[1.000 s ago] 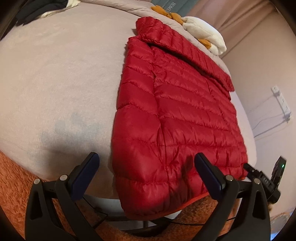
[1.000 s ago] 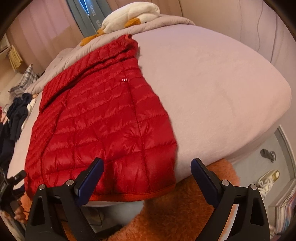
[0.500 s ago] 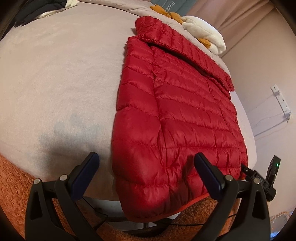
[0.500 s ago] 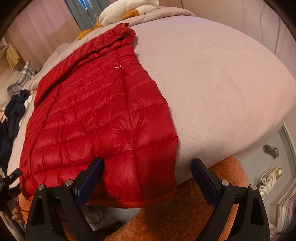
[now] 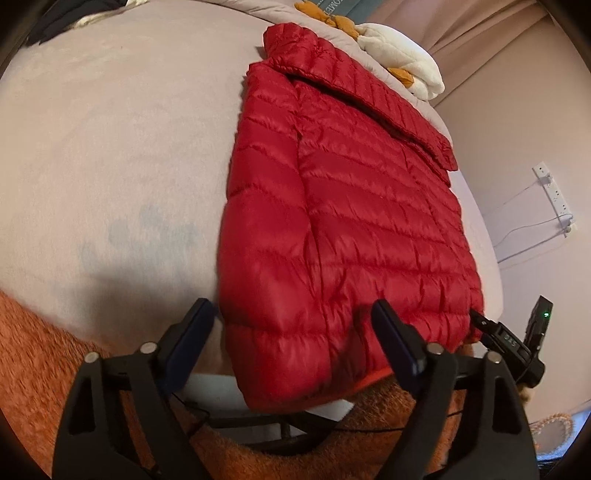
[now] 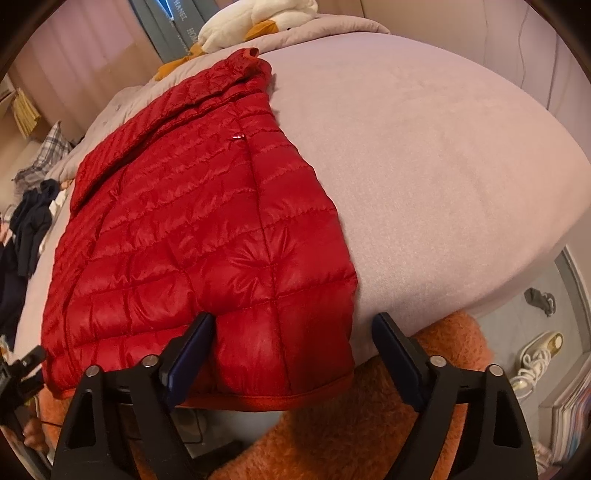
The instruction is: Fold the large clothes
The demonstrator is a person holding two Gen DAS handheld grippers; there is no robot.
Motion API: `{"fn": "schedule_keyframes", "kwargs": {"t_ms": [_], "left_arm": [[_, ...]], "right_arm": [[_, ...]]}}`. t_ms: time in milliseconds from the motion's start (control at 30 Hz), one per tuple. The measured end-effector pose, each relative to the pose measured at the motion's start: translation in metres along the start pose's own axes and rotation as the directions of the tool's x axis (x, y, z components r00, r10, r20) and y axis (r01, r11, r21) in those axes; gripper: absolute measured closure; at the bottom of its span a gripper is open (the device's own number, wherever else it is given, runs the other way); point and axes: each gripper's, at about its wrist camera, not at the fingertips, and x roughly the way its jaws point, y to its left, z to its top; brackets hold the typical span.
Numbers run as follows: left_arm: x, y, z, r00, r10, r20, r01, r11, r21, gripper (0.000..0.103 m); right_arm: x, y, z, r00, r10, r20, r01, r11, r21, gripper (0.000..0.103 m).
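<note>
Both sets of jaws have just been closing, yet nothing is pinched. Left gripper and right gripper each straddle a hem corner of the red down jacket, lying lengthwise away across the bed.

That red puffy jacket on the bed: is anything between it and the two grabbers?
Nothing visible. The left gripper and right gripper, jaws just narrowing but not yet clamped, straddle the red jacket's hem corners at the bed's edge.

We see a pale mauve bed sheet with a white-and-orange plush toy at its far end. Fuzzy orange rug below, white wall power strip, dark clothes heap.
</note>
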Motion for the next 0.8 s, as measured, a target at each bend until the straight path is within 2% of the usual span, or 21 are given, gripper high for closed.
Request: {"fn": "schedule_keyframes", "kwargs": {"t_ms": [67,133,233,367,467,700,767,800], "left_arm": [[0.000,-0.001,-0.005,1.000,-0.026,-0.012,0.026,1.000,-0.007,0.022],[0.000,-0.003,-0.008,1.000,-0.016,-0.011,0.016,1.000,0.002,0.022],[0.003,-0.010,-0.010,1.000,0.001,-0.013,-0.001,1.000,0.029,0.022],[0.005,-0.015,-0.012,0.999,-0.020,-0.032,0.021,0.999,0.024,0.022],[0.008,-0.019,-0.012,0.997,-0.056,-0.048,0.057,0.998,0.031,0.022],[0.016,-0.017,-0.008,0.997,-0.065,-0.044,0.065,0.998,0.014,0.023],[0.015,-0.017,-0.009,0.998,-0.055,-0.040,0.055,0.998,0.005,0.028],[0.015,-0.017,-0.009,0.998,-0.047,-0.036,0.047,0.999,0.006,0.036]], "right_arm": [[-0.001,0.001,-0.001,1.000,-0.001,0.002,0.001,1.000,0.001,0.023],[-0.002,0.003,-0.002,1.000,0.014,0.004,-0.014,1.000,-0.002,0.029],[-0.002,0.004,-0.001,1.000,0.020,0.007,-0.020,1.000,-0.006,0.031],[0.000,0.006,-0.001,1.000,0.023,0.010,-0.023,1.000,-0.011,0.036],[0.001,0.008,-0.001,1.000,0.023,0.010,-0.022,1.000,-0.013,0.036],[0.003,0.008,0.000,1.000,0.028,0.014,-0.027,1.000,-0.009,0.037],[0.003,0.009,0.000,0.999,0.028,0.016,-0.028,1.000,-0.009,0.037],[0.003,0.009,0.000,0.999,0.028,0.015,-0.028,1.000,-0.009,0.037]]}}
